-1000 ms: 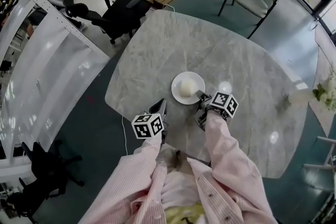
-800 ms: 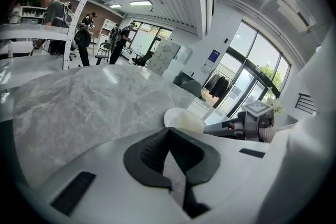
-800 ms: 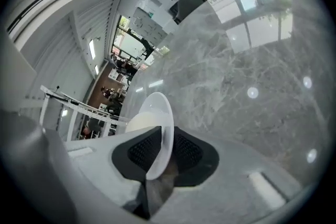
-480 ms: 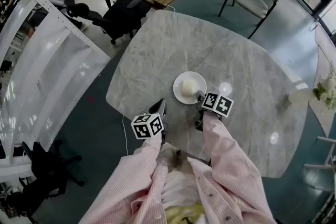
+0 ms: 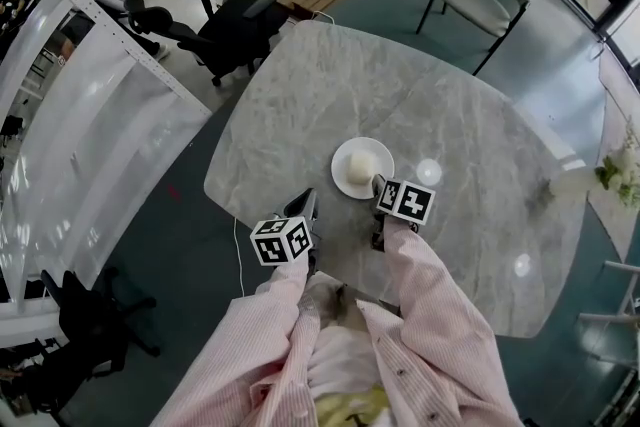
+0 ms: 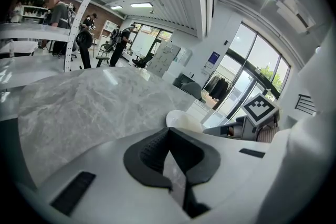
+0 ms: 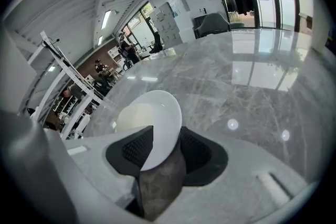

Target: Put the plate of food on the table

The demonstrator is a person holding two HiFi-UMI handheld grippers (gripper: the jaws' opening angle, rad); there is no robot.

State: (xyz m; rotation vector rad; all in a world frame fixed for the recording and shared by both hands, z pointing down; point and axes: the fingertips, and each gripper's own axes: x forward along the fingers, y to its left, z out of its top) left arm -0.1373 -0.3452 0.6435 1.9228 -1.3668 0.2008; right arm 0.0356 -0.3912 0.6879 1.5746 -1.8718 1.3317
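Plate of food (image 5: 376,153) sits on the worktop (image 5: 470,115); the right hand-held gripper (image 5: 378,185), opening around its rim, may snag it retreating

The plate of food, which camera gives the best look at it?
The head view: the whole plate sits on the marble table with the pale food in its middle. The right gripper view is closer, but the right gripper, jaws opening around the near rim, hides part. The left gripper view shows only a sliver.
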